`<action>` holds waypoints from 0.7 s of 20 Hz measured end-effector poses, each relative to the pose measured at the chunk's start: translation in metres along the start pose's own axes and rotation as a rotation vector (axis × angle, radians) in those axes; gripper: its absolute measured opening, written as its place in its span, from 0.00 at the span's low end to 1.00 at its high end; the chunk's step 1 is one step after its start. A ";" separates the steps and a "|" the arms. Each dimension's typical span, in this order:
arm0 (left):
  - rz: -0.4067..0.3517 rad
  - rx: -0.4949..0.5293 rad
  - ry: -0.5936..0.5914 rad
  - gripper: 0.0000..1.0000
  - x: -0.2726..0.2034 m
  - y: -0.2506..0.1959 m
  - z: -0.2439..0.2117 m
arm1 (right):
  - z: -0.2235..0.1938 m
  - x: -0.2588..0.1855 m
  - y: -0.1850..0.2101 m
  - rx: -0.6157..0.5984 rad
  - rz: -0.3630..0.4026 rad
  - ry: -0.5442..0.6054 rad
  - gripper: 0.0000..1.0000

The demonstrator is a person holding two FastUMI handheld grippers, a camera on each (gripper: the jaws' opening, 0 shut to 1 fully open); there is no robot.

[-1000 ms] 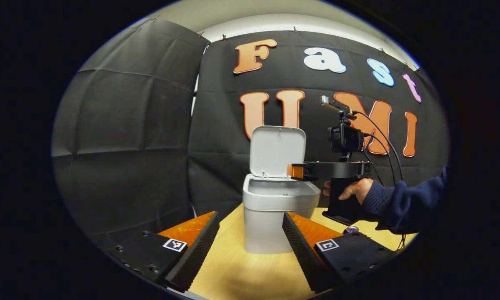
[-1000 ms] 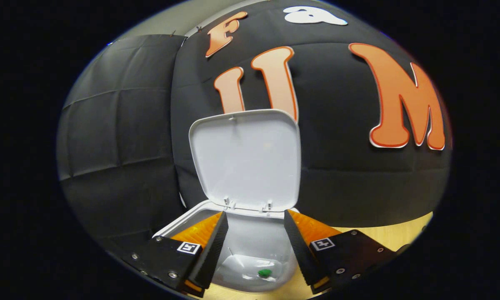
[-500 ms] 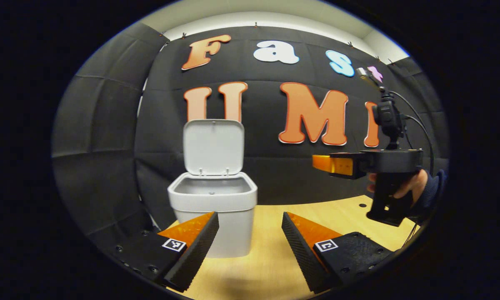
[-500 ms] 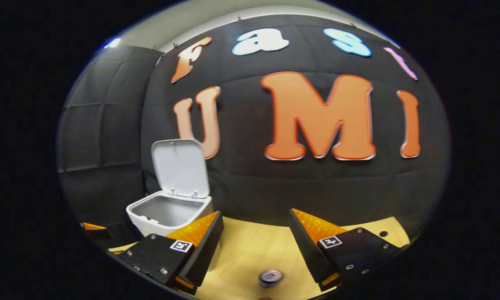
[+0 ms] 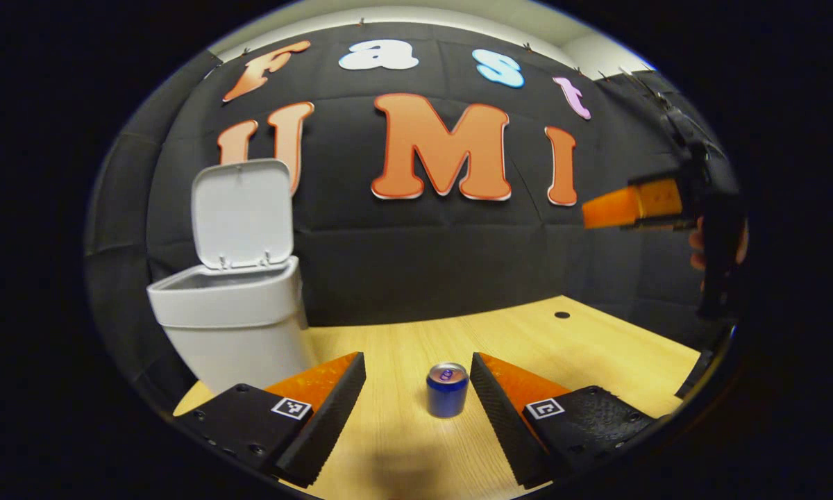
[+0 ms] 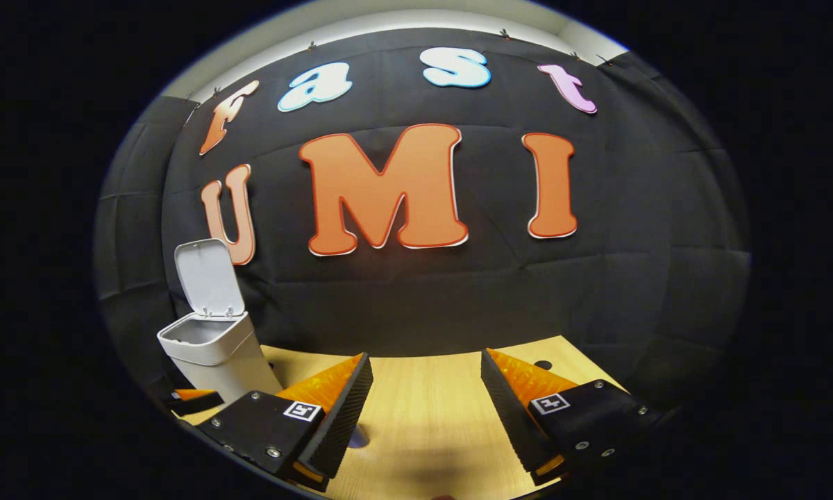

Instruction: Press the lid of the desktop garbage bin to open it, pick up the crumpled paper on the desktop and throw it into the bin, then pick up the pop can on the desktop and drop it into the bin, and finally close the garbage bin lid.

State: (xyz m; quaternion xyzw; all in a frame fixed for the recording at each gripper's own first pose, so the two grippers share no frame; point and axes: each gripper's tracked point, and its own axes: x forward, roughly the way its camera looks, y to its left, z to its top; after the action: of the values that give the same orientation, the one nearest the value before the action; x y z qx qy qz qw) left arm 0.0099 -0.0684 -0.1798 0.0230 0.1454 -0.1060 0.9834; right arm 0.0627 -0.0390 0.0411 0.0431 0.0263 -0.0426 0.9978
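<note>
The white bin (image 5: 232, 326) stands at the left of the wooden table with its lid (image 5: 243, 212) raised upright; its inside is hidden from this angle. A blue pop can (image 5: 447, 389) stands upright on the table just ahead of my left gripper (image 5: 416, 371), in line with the gap and nearer the right finger. That gripper is open and touches nothing. My right gripper (image 5: 628, 206) hovers high at the far right, held by a hand (image 5: 697, 243). In the right gripper view, the right gripper (image 6: 423, 378) is open and empty above the table, with the bin (image 6: 215, 351) and its lid (image 6: 208, 278) far left.
The wooden table (image 5: 527, 340) runs back to the black cloth wall and has a small dark hole (image 5: 561, 314) near its far right, the same hole (image 6: 543, 364) lying beyond my right fingers. A tip of the left gripper (image 6: 194, 401) pokes in below the bin.
The right gripper has drawn back from over the bin to the right and stays open. The left gripper view has swung right, bringing the can in front of its fingers.
</note>
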 end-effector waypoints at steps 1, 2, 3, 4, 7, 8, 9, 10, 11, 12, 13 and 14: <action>-0.019 0.002 0.035 0.96 0.014 -0.008 -0.016 | 0.003 -0.002 -0.006 -0.011 -0.012 -0.003 0.94; -0.023 0.003 0.071 0.96 0.026 -0.014 -0.034 | 0.005 -0.006 -0.010 -0.021 -0.016 -0.005 0.93; -0.026 0.002 0.101 0.97 0.039 -0.020 -0.049 | 0.007 -0.009 -0.013 -0.035 -0.021 -0.002 0.94; -0.027 0.010 0.117 0.98 0.050 -0.023 -0.060 | 0.010 -0.012 -0.014 -0.048 -0.018 -0.004 0.94; -0.020 0.040 0.164 0.99 0.081 -0.029 -0.093 | 0.020 -0.018 -0.021 -0.085 -0.036 -0.016 0.94; -0.014 0.045 0.175 0.99 0.092 -0.030 -0.103 | 0.022 -0.019 -0.024 -0.091 -0.046 -0.017 0.94; -0.009 0.044 0.190 0.99 0.102 -0.030 -0.113 | 0.022 -0.020 -0.027 -0.092 -0.050 -0.013 0.93; -0.008 0.043 0.205 0.99 0.113 -0.031 -0.122 | 0.020 -0.022 -0.029 -0.092 -0.057 -0.005 0.93; -0.011 0.046 0.215 0.99 0.120 -0.030 -0.128 | 0.019 -0.022 -0.031 -0.092 -0.062 0.003 0.93; -0.009 0.054 0.216 0.99 0.128 -0.030 -0.131 | 0.017 -0.022 -0.035 -0.098 -0.072 0.010 0.93; -0.013 0.064 0.214 0.99 0.136 -0.032 -0.134 | 0.015 -0.022 -0.038 -0.103 -0.080 0.020 0.94; -0.014 0.082 0.215 0.98 0.143 -0.034 -0.138 | 0.014 -0.022 -0.040 -0.107 -0.087 0.025 0.94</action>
State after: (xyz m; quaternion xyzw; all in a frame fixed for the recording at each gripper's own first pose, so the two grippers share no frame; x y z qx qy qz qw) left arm 0.0978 -0.1196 -0.3537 0.0732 0.2455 -0.1155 0.9597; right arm 0.0382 -0.0782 0.0525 -0.0111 0.0427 -0.0838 0.9955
